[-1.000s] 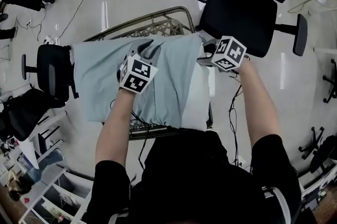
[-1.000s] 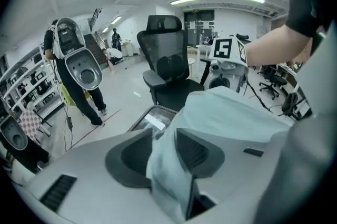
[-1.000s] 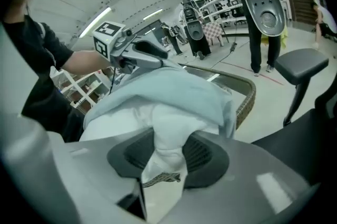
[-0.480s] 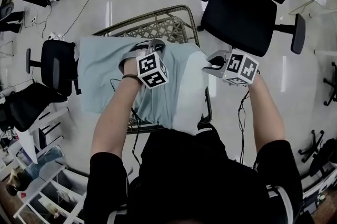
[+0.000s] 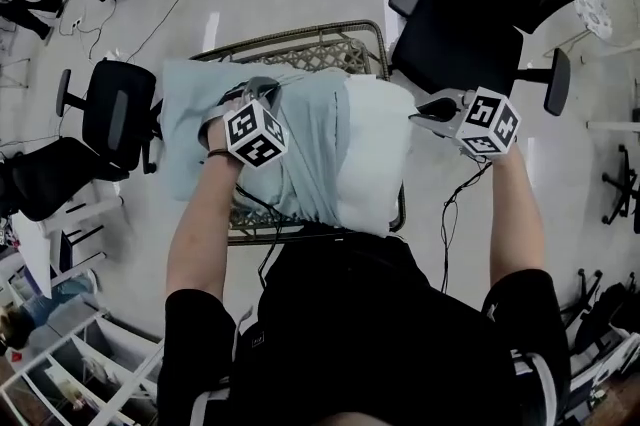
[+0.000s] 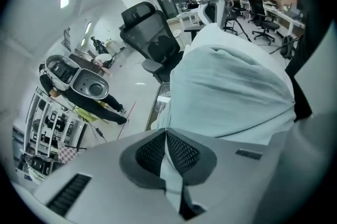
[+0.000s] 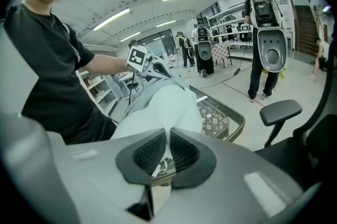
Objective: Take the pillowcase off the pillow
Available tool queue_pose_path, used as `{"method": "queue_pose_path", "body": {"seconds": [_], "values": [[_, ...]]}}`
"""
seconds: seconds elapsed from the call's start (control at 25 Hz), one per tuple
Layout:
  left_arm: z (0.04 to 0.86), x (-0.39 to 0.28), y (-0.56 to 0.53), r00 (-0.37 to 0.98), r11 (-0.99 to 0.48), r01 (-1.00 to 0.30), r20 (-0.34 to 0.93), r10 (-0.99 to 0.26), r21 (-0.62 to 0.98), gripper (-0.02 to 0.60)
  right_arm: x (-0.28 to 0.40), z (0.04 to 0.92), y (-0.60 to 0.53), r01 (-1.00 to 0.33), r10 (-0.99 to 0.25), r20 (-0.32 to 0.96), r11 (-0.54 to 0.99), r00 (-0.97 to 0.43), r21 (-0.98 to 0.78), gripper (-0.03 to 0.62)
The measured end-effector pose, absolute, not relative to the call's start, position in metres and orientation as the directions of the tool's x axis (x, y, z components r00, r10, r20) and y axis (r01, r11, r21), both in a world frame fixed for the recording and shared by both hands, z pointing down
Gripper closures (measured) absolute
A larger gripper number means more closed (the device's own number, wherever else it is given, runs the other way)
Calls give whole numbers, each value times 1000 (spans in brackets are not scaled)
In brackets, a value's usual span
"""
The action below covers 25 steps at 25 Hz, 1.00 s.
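Note:
A white pillow (image 5: 378, 149) lies half out of a light blue pillowcase (image 5: 300, 139) over a wicker basket. My left gripper (image 5: 262, 94) is shut on a fold of the pillowcase; blue cloth shows pinched between its pads (image 6: 179, 152). At the pillow's right edge my right gripper (image 5: 422, 110) has just been closing and is shut on the pillow's white cloth, where a small printed tag (image 7: 162, 166) sits between the pads. In the right gripper view the pillow (image 7: 163, 107) runs away toward the left gripper (image 7: 154, 68).
The wicker basket (image 5: 310, 49) with a metal rim stands under the pillow. A black office chair (image 5: 490, 14) is at the back right, another (image 5: 112, 119) at the left. Shelves (image 5: 60, 354) stand at the lower left. Cables trail on the floor.
Both grippers closed on cloth and moved apart: the left one leftward with the pillowcase, the right one rightward and up. More white pillow shows now.

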<state>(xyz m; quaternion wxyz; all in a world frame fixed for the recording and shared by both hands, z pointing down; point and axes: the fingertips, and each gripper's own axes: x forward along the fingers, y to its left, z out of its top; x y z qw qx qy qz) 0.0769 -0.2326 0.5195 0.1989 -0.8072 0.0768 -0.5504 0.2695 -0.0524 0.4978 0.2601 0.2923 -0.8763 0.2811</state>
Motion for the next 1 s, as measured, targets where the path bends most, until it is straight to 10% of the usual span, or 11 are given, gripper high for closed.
{"method": "queue_pose_path", "body": {"seconds": [0.4,1.0], "values": [[515,75,-232,464,-960,16,853,-240,-279,574,275,524,-75,-703,-266,822,679,-504,-212,554],[565,81,-281,522,-982,-134,832,-187,-137,499,232,607,-171,-734,-241,905,671,-351,-106,223]]}}
